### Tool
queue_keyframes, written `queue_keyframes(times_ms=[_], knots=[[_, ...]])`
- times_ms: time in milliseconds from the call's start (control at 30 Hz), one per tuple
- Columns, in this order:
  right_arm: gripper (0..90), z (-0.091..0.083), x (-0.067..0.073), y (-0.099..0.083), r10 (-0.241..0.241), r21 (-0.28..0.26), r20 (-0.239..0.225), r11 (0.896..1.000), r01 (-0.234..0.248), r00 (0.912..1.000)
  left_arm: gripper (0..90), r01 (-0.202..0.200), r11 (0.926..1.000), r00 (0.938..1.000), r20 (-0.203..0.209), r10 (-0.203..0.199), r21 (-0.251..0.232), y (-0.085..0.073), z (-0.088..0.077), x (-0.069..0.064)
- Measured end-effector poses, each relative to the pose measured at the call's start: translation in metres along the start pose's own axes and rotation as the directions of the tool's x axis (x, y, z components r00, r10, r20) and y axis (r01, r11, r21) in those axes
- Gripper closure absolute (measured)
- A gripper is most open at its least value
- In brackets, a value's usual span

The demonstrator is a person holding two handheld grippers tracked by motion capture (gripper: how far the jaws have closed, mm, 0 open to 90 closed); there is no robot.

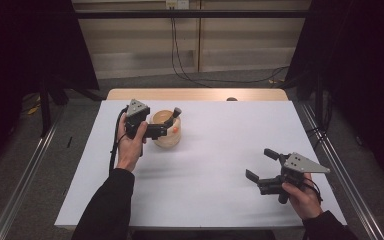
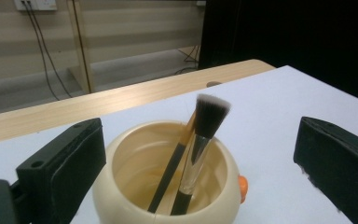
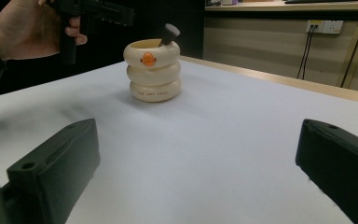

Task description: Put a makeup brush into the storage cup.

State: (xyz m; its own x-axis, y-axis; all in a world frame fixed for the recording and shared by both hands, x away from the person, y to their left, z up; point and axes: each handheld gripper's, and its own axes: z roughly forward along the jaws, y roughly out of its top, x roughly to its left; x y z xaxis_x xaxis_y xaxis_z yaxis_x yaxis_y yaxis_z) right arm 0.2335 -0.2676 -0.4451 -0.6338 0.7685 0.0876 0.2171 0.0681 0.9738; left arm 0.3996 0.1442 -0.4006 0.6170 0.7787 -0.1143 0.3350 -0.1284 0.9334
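Note:
A cream ringed cup (image 1: 168, 140) with an orange duck beak stands on the white table's far left part. A makeup brush (image 2: 209, 116) with a black handle, silver ferrule and dark bristles leans inside the cup (image 2: 121, 196), beside a thin black-and-tan stick. A hand holds my left gripper (image 1: 161, 126) just above and left of the cup; its jaws stand wide, one on each side of the rim, touching nothing (image 2: 203, 140). My right gripper (image 1: 261, 164) is open low over the table's near right, pointing at the cup (image 3: 153, 77), with nothing between its jaws (image 3: 198, 140).
The white table sheet (image 1: 215, 150) lies on a wooden top whose far edge (image 1: 195, 94) shows behind it. Metal rails run along both sides of the table. Dark curtains hang left and right, and cables trail on the floor behind.

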Motion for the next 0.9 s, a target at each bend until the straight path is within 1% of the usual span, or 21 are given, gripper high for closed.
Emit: queue_keyframes(times_ms=[67, 100, 167, 200, 300, 367, 400, 433, 500, 567, 667, 700, 733, 767, 800, 833, 867, 900], knots=[[0.0, -0.001, 0.000, 0.000, -0.001, 0.000, 0.003, 1.000, 0.001, 1.0000, 1.9, 0.003, 1.0000, 0.9999, 0.016, -0.003, -0.007, 0.000, -0.002, 0.001], [0.0, -0.002, 0.000, 0.000, 0.003, 0.000, 0.008, 1.000, -0.003, 1.0000, 1.9, 0.006, 1.0000, 1.0000, 0.006, -0.006, -0.007, 0.000, -0.003, 0.000], [0.0, -0.003, 0.000, 0.000, 0.002, 0.003, 0.010, 1.000, -0.002, 0.9999, 1.9, -0.004, 0.9998, 0.9999, 0.009, 0.005, -0.018, -0.001, -0.005, -0.001], [0.0, -0.003, 0.000, -0.001, 0.002, 0.003, 0.011, 1.000, -0.002, 0.9999, 1.9, -0.008, 0.9998, 1.0000, 0.003, 0.008, -0.019, -0.002, -0.006, -0.001], [0.0, -0.005, 0.001, 0.000, -0.003, 0.003, 0.015, 1.000, 0.003, 0.9999, 1.8, -0.015, 0.9985, 0.9999, 0.002, 0.015, -0.052, -0.005, -0.010, -0.003], [0.0, -0.006, 0.001, 0.000, -0.003, 0.001, 0.022, 1.000, 0.003, 0.9998, 1.4, -0.027, 0.9975, 0.9996, -0.003, 0.027, -0.065, -0.006, -0.012, -0.006], [0.0, -0.006, 0.001, 0.000, -0.003, 0.001, 0.022, 1.000, 0.003, 0.9998, 1.3, -0.038, 0.9974, 0.9992, -0.015, 0.037, -0.062, -0.006, -0.013, -0.008], [0.0, -0.006, 0.001, -0.001, -0.003, 0.003, 0.023, 1.000, 0.003, 0.9997, 1.3, -0.049, 0.9962, 0.9986, -0.024, 0.048, -0.072, -0.007, -0.014, -0.009], [0.0, -0.006, 0.000, -0.001, -0.008, 0.007, 0.027, 1.000, 0.008, 0.9996, 1.3, -0.046, 0.9963, 0.9989, -0.011, 0.045, -0.072, -0.006, -0.016, -0.010], [0.0, -0.006, 0.001, -0.001, -0.008, 0.007, 0.024, 1.000, 0.008, 0.9997, 1.3, -0.034, 0.9955, 0.9994, 0.006, 0.034, -0.089, -0.005, -0.021, -0.011], [0.0, -0.007, 0.001, -0.001, -0.010, 0.011, 0.025, 1.000, 0.010, 0.9996, 1.1, -0.037, 0.9942, 0.9993, -0.003, 0.037, -0.101, -0.006, -0.029, -0.010], [0.0, -0.006, 0.001, -0.001, -0.012, 0.009, 0.026, 1.000, 0.011, 0.9996, 1.3, -0.026, 0.9941, 0.9996, -0.011, 0.025, -0.106, -0.008, -0.031, -0.009], [0.0, -0.006, 0.000, -0.001, -0.013, 0.010, 0.027, 1.000, 0.012, 0.9996, 0.8, -0.015, 0.9956, 0.9997, -0.020, 0.013, -0.093, -0.011, -0.033, -0.008], [0.0, -0.007, 0.000, -0.001, -0.009, 0.007, 0.029, 1.000, 0.009, 0.9995, 0.8, -0.006, 0.9968, 0.9998, -0.021, 0.004, -0.080, -0.012, -0.035, -0.007], [0.0, -0.007, 0.001, -0.001, -0.009, 0.008, 0.029, 1.000, 0.009, 0.9995, 1.1, -0.011, 0.9968, 0.9996, -0.027, 0.009, -0.080, -0.013, -0.037, -0.008], [0.0, -0.007, 0.000, -0.001, -0.010, 0.009, 0.030, 1.000, 0.010, 0.9995, 1.1, -0.003, 0.9965, 0.9999, -0.014, 0.001, -0.083, -0.015, -0.040, -0.008], [0.0, -0.007, 0.000, -0.002, -0.005, 0.010, 0.034, 1.000, 0.004, 0.9994, 1.2, -0.002, 0.9967, 0.9999, -0.017, 0.000, -0.081, -0.016, -0.043, -0.009], [0.0, -0.006, -0.001, -0.002, -0.005, 0.011, 0.031, 1.000, 0.004, 0.9995, 1.2, 0.009, 0.9970, 0.9999, -0.007, -0.010, -0.077, -0.017, -0.045, -0.009]])
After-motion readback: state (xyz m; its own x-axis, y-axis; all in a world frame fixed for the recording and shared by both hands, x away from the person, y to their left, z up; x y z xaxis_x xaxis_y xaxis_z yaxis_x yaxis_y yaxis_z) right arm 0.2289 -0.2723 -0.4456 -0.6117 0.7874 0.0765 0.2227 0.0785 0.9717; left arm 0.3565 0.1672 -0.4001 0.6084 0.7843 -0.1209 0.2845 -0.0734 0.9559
